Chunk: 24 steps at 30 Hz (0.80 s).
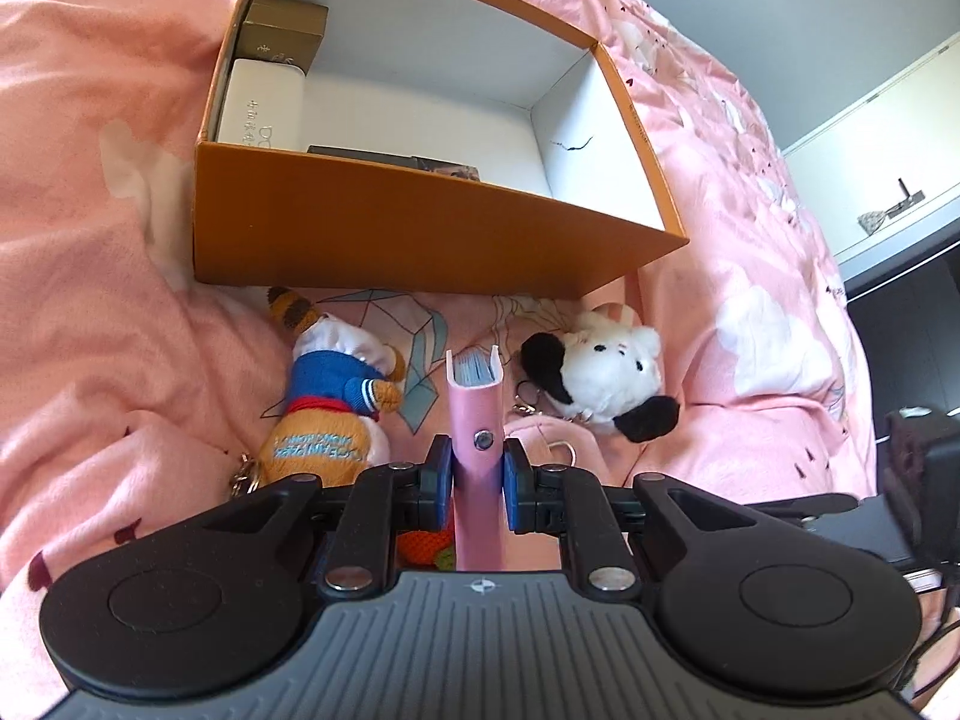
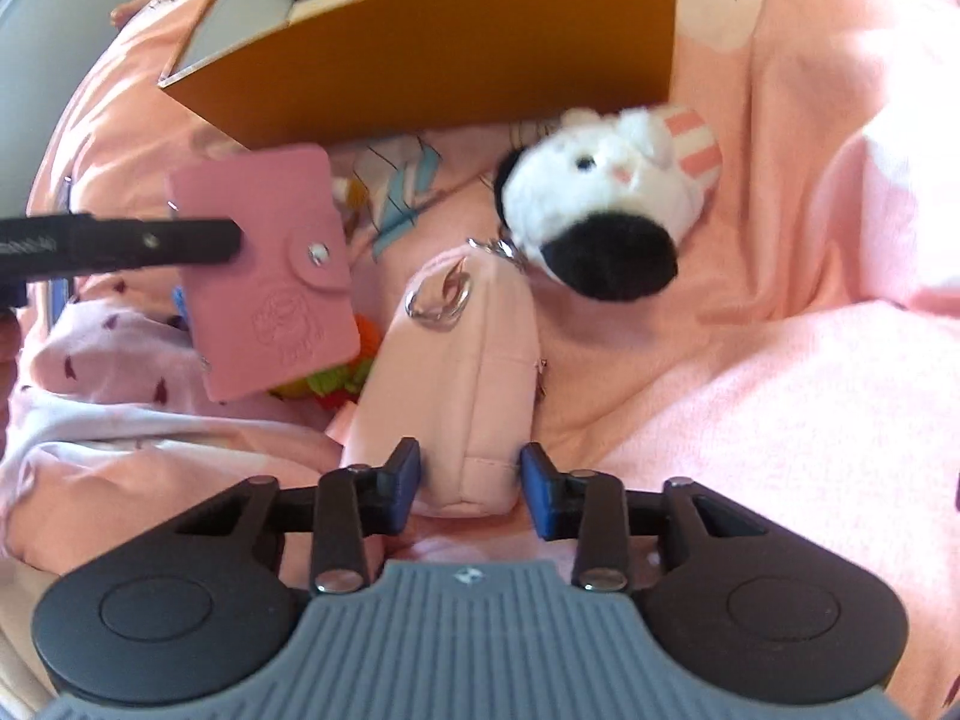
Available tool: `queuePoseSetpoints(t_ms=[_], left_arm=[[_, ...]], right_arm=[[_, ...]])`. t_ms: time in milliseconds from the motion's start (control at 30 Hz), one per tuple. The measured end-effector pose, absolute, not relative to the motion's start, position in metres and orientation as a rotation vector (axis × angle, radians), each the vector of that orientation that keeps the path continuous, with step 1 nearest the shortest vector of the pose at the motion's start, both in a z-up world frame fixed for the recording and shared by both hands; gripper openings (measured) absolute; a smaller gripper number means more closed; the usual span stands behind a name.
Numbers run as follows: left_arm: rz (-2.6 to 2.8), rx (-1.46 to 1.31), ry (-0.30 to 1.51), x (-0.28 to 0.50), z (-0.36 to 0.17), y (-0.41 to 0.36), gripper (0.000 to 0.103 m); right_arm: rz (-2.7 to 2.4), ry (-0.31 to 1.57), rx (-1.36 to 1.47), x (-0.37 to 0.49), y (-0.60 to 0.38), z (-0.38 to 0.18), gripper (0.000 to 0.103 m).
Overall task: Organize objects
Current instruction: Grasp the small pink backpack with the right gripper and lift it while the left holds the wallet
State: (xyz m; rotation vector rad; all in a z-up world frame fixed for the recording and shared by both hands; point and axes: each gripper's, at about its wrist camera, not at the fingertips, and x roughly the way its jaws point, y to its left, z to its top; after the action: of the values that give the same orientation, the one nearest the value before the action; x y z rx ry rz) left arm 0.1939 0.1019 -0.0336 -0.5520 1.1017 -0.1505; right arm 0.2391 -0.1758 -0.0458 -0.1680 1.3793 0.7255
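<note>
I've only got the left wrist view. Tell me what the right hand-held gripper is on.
Observer: The right hand-held gripper straddles the end of a pale pink pouch lying on the bedding. I can't tell whether its pads are pressing on it.
Operator: Describe the face of the pink card holder in my left hand-held gripper. I see only its edge.
Observer: A rounded flap with a metal snap folds onto that face, and a logo is embossed beside it.
</note>
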Motion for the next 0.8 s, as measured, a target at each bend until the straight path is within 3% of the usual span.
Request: queuePoseSetpoints(t_ms=[200,600,800], left_arm=[[-0.129,-0.501,1.108,0.182,-0.027,0.104,0.019],[-0.087,-0.440,1.051,0.172,0.002,0.128,0.019],[-0.111,-0.445,1.074,0.179,-0.009,0.123,0.019]], right_arm=[[0.846,1.302,-0.096,0.229,-0.170,-0.016,0.037],[1.017,1.309,-0.053,0.219,-0.084,-0.045,0.030],[0.961,1.241,-0.065,0.217,-0.105,-0.027,0.031]])
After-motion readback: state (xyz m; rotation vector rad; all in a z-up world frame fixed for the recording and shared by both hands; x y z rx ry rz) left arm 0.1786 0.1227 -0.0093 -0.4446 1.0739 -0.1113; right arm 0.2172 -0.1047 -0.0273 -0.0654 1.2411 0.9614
